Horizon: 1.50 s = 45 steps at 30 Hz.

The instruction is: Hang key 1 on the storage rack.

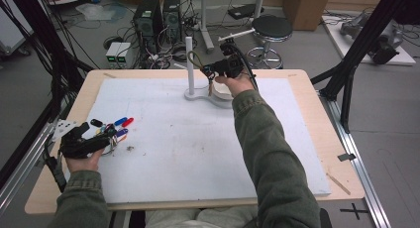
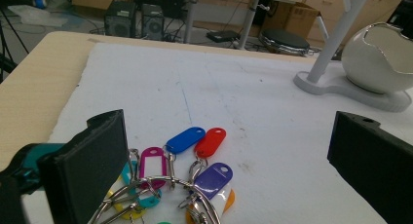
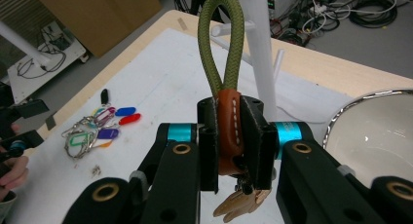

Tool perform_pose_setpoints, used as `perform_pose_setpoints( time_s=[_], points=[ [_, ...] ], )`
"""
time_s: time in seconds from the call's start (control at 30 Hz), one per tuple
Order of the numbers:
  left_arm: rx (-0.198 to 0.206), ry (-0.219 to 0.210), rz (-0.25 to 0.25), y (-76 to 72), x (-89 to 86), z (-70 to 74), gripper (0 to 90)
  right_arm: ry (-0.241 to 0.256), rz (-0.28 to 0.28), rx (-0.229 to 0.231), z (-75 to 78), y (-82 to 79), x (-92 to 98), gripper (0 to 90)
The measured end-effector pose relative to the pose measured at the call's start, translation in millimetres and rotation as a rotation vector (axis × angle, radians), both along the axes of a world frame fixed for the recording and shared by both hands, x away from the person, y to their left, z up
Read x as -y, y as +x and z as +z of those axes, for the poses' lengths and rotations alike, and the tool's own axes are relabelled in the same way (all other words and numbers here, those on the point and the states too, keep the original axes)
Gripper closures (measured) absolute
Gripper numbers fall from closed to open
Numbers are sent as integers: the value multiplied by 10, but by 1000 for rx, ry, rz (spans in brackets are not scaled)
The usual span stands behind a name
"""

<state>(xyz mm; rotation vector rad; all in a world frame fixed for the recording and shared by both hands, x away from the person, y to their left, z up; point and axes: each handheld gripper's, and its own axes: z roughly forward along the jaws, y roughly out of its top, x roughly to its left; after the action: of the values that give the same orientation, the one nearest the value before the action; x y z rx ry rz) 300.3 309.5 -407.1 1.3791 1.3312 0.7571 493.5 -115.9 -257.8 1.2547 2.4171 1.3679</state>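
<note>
White foam sheet (image 1: 198, 153) covers a wooden table (image 1: 317, 119) in the high view; the right gripper (image 1: 218, 69) is at the far side beside a white stand (image 1: 190, 64) and a white bowl (image 1: 223, 93), while the left gripper (image 1: 106, 141) sits at the near left edge by a bunch of coloured key tags (image 1: 119, 126). In the left gripper view, its jaws stand wide apart over the key tags (image 2: 195, 160), gripping nothing; the cracked-rim bowl (image 2: 380, 58) rests on the stand's base, its inside hidden. In the right gripper view, the jaws are clamped on a brown leather keyring (image 3: 229, 129) with an olive cord loop (image 3: 221, 44), keys (image 3: 241, 202) dangling below, just beside the bowl (image 3: 375, 131).
</note>
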Motion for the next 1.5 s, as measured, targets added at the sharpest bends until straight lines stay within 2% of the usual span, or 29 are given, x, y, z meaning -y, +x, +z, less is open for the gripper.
perform_pose_setpoints(
  time_s=[0.53, 0.7, 0.87, 1.1, 1.17, 1.2, 1.23, 1.27, 1.3, 1.37, 1.4, 1.5],
  points=[
    [-1, -3, -3, 16, 2, -4, 17, -5, -14, -36, -188, 170, -106, 783],
    [1, -10, 4, 24, -9, -5, 17, -10, -15, -33, -251, 218, -143, 781],
    [2, -12, 6, 32, -21, -7, 17, -44, -21, -17, -334, 282, -196, 779],
    [-1, -15, 5, 51, -15, -15, 17, -35, -36, -27, -406, 350, -193, 775],
    [-3, -14, 2, 53, -13, -16, 17, -31, -37, -33, -407, 351, -186, 741],
    [-3, -13, 2, 53, -13, -16, 17, -28, -37, -36, -401, 348, -172, 685],
    [-1, -16, 3, 54, -14, -17, 17, -28, -37, -36, -401, 348, -172, 685],
    [-2, -15, 4, 52, -16, -16, 17, -34, -34, -40, -387, 338, -152, 544],
    [-2, -15, 5, 51, -17, -15, 17, -34, -34, -40, -387, 338, -152, 544],
    [-4, -11, 4, 48, -18, -14, 17, -88, -38, -34, -380, 323, -120, 374],
    [-2, -15, 5, 50, -13, -15, 17, -88, -38, -34, -380, 323, -120, 374],
    [-3, -13, 3, 52, -9, -14, 17, -105, -50, -22, -353, 293, -82, 199]
  ],
)
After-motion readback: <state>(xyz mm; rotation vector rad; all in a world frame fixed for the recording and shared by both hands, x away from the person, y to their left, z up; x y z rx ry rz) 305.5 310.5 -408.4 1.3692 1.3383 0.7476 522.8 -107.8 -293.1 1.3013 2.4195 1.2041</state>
